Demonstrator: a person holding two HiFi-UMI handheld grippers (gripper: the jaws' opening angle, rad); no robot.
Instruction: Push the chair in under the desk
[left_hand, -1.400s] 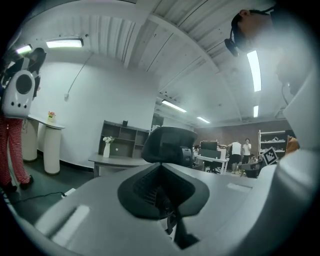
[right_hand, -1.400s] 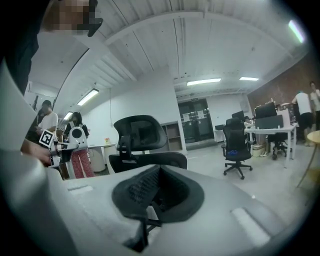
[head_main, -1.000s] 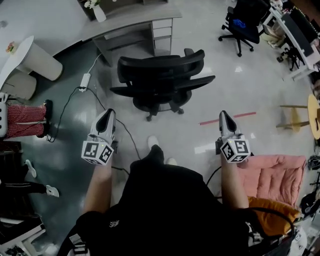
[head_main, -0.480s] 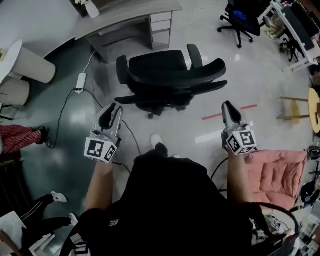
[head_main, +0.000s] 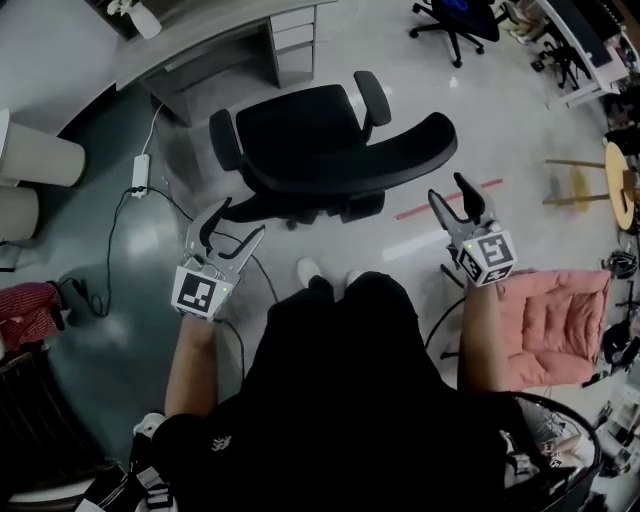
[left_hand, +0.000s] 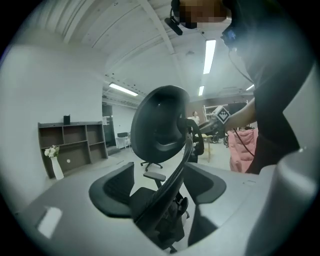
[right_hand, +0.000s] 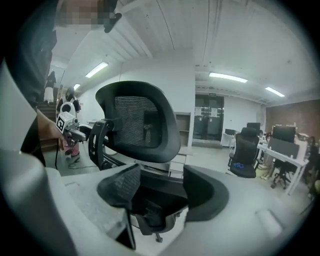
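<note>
Desk (head_main: 200, 45), grey with a drawer unit, lies beyond the chair (head_main: 300, 125) and apart from it. We see the black office chair standing on the floor, not under the desk, with its seat turned toward the desk and its curved backrest nearest us. Our left claw (head_main: 240, 220) hovers just beside the backrest's left end, its jaws opening wide. In the left gripper view the backrest's edge shows in the gap, and neither pad presses on it. Our right claw (head_main: 447, 190) is just beside the backrest's right end. Its 2 jaws are also opening, with the chair showing beyond them and nothing gripped.
</note>
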